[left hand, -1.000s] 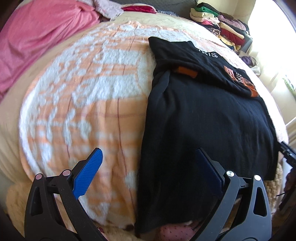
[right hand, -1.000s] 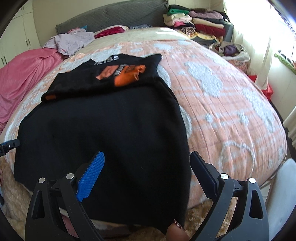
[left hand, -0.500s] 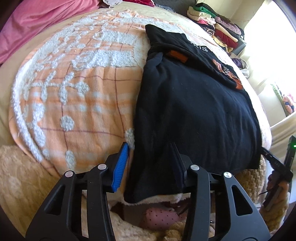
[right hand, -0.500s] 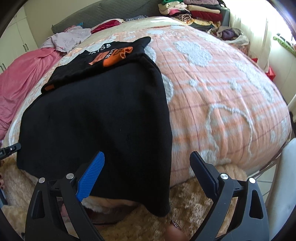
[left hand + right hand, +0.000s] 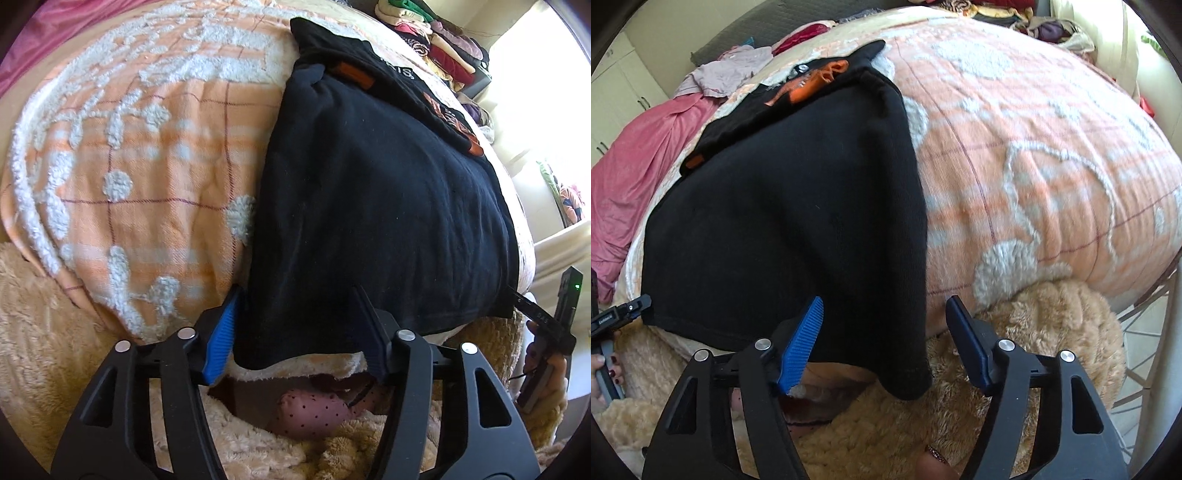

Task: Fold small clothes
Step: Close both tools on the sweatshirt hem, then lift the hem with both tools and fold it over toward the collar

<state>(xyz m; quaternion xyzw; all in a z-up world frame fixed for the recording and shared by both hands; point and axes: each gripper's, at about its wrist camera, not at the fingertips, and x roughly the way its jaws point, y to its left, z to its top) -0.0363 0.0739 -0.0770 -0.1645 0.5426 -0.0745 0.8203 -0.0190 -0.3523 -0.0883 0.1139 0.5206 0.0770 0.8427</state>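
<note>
A black knit garment (image 5: 369, 206) lies across the bed's peach-and-white tufted blanket (image 5: 147, 155), hem overhanging a beige shaggy rug (image 5: 1034, 332). Left gripper (image 5: 299, 332) just widening, right gripper (image 5: 886, 339) just narrowing; both straddle hem corners, not yet pinching.

Matt black knit shirt (image 5: 369, 206), tufted orange bedspread (image 5: 147, 155), fluffy beige rug (image 5: 1034, 332)

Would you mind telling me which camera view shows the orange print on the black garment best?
The right wrist view: the orange print faces the camera near the black garment's far end, largely unobstructed. The left wrist view catches it only edge-on along the garment's far right side, squeezed and partly washed out by window glare.
</note>
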